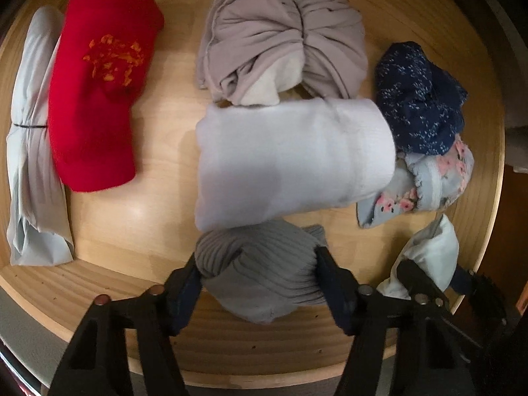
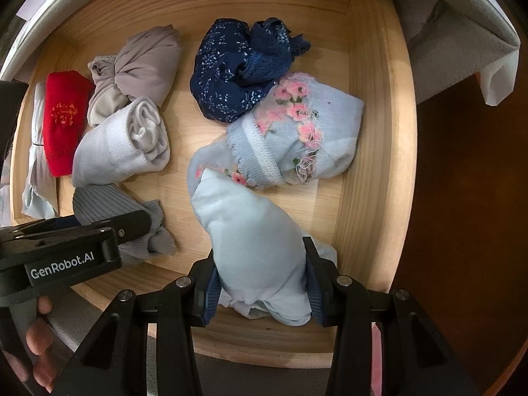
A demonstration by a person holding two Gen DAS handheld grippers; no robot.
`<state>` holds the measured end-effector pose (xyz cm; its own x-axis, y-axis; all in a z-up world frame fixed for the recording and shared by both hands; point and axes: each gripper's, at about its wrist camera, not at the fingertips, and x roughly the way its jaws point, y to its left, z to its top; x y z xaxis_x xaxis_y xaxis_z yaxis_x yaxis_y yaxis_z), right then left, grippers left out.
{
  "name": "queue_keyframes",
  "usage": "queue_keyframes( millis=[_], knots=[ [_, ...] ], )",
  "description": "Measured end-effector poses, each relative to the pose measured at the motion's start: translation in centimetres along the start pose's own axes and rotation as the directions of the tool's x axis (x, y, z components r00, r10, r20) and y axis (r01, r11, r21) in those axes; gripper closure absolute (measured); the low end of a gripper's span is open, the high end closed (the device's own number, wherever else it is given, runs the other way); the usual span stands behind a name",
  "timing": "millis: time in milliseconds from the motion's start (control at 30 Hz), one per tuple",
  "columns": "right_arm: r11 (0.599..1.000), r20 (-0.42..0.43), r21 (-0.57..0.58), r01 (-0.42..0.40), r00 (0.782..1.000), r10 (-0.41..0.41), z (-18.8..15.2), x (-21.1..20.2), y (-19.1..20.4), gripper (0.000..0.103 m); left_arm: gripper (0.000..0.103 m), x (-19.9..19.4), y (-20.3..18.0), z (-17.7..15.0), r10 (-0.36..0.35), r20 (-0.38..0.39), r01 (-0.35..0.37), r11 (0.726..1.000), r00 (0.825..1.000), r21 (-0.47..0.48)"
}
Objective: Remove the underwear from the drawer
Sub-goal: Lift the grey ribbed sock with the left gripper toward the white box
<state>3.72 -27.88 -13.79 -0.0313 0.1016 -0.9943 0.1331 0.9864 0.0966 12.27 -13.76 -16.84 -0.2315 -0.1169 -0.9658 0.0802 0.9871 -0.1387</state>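
Down by the drawer's front wall (image 2: pixel 270 333), left tongs (image 1: pixel 260 283) clamp the grey roll (image 1: pixel 257 270), right tongs (image 2: pixel 262 283) the pale-blue one (image 2: pixel 254 247) (bare wood beside).

- The drawer (image 1: pixel 109 231) is showing pale, light-grained wood.
- A rolled red piece (image 1: pixel 99 92) is carrying an orange motif on its face.
- The long folded garment (image 1: pixel 33 165) beside it is looking pale grey-blue.
- A twisted bundle (image 1: pixel 280 39) is showing taupe with a cream lining.
- The big roll (image 1: pixel 290 161) is reading as whitish lavender.
- A ribbed bundle (image 1: pixel 260 270) is showing mid grey.
- The crumpled lace piece (image 2: pixel 237 72) is showing navy, speckled with white flecks.
- A light blue piece (image 2: pixel 297 138) is bearing pink flowers and a white band.
- The plain bundle (image 2: pixel 254 244) is showing pale blue.
- Both grippers, left gripper (image 1: pixel 259 280) and right gripper (image 2: pixel 260 283), are showing black, with dark blue pads (image 2: pixel 213 292).
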Motion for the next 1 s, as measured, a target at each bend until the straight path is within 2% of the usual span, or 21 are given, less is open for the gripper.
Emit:
queue_keyframes(
  millis=[167,367,467,700,833,1000],
  knots=[
    [1.0,0.0,0.001,0.001,1.0,-0.001,0.0,0.0,-0.1,0.062,0.05,-0.7,-0.1,0.1,-0.006,0.017,0.005,0.999,1.0,0.044],
    [1.0,0.0,0.0,0.007,1.0,-0.007,0.0,0.0,0.1,0.062,0.057,-2.1,-0.2,-0.8,0.013,0.051,-0.018,0.994,0.999,0.104],
    [1.0,-0.001,0.0,0.009,1.0,-0.009,0.0,0.0,0.1,0.062,0.059,-2.5,0.4,-0.8,0.016,0.059,-0.023,0.994,0.998,0.109],
    [1.0,-0.008,-0.011,0.022,1.0,-0.022,0.1,0.3,0.4,0.062,0.06,-3.7,4.0,-0.7,0.077,0.1,-0.088,0.99,0.992,0.11],
    [0.999,-0.011,-0.016,0.031,0.999,-0.031,0.2,0.4,0.7,0.062,0.06,-4.6,5.6,-0.8,0.074,0.115,-0.085,0.991,0.991,0.1],
    [0.999,-0.015,-0.023,0.044,0.999,-0.044,0.3,0.6,1.0,0.062,0.06,-5.9,5.6,-1.1,0.087,0.169,-0.107,0.988,0.982,0.109]
  ],
)
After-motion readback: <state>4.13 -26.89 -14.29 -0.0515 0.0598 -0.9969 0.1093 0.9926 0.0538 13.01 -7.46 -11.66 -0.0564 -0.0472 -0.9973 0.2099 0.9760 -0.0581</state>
